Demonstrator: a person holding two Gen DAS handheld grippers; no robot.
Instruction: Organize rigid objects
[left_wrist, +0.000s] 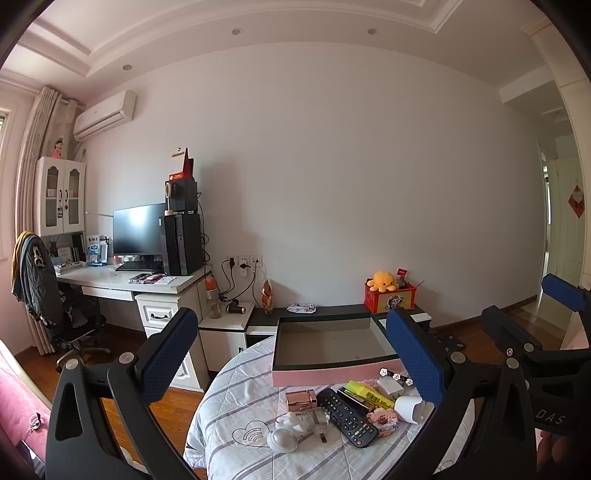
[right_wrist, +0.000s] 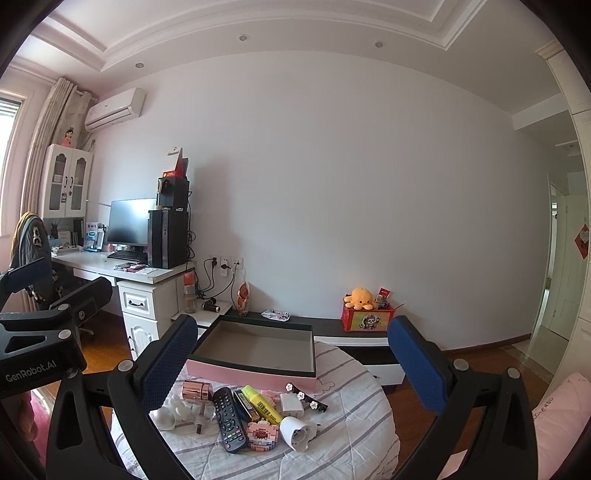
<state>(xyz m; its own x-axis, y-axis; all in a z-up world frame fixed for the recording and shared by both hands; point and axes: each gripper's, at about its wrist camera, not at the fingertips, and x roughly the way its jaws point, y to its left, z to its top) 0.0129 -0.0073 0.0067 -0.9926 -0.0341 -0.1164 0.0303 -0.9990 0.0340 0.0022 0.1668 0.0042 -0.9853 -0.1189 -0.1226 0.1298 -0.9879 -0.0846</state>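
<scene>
1. One round table under a white quilted cloth with grey stripes (right_wrist: 351, 413) carries all the task's things.
2. One shallow pink cardboard box with a dark rim and a bare grey floor (right_wrist: 255, 374) lies at the far side of the table; nothing shows inside it.
3. In front of the box lies a loose cluster, each thing single:
   - one black TV remote control (right_wrist: 229, 419), pointing towards the camera;
   - one yellow highlighter pen (right_wrist: 262, 404), lying on a slant just right of the remote;
   - one rose-gold metallic cylinder (right_wrist: 195, 391), on its side near the box's front wall;
   - one white square charger block (right_wrist: 291, 403);
   - one black hair clip with three white flowers (right_wrist: 306, 396), just beside the charger;
   - one pink and white brick-built toy (right_wrist: 261, 435), touching the remote's near end;
   - one white cup-shaped lamp shade (right_wrist: 297, 432), tipped on its side;
   - one white round bulb-like piece (right_wrist: 165, 419), at the left edge of the cluster.
4. A clear glass bottle (left_wrist: 317, 419) lies between the bulb piece and the remote; how many white pieces lie around it I cannot tell.
5. The left gripper (left_wrist: 301, 360) hangs above the table with its two blue-padded fingers spread wide, holding nothing.
6. The right gripper (right_wrist: 291, 369) likewise stands wide apart and bare, above the cluster and clear of it.
</scene>
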